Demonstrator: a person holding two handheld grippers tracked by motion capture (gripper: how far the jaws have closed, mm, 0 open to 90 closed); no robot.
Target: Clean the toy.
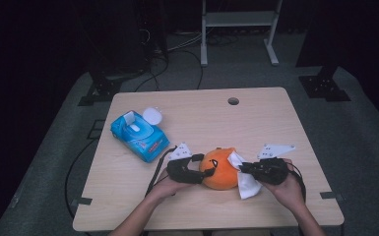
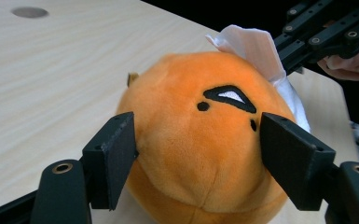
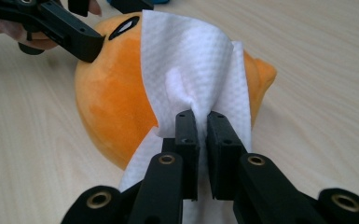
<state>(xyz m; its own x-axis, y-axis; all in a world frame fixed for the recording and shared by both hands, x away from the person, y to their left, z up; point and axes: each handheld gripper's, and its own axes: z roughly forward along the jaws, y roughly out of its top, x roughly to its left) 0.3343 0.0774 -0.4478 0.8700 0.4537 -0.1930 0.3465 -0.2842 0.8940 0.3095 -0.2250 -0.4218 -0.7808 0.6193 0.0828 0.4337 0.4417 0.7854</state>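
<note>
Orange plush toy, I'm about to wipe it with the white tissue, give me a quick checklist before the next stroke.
1. Right tongs gripping the white wipe: ok, the jaws are pinched on its bunched middle.
2. Wipe in contact with the orange plush toy: ok, it drapes over the toy's side.
3. Left tongs steadying the toy: ok, one jaw sits at each side, pressing into the plush.
4. Toy resting on the table: ok.
5. Blue wipe pack out of the way: ok, it lies apart, to the left, lid open.
6. Wipe damp enough: cannot tell.
</note>
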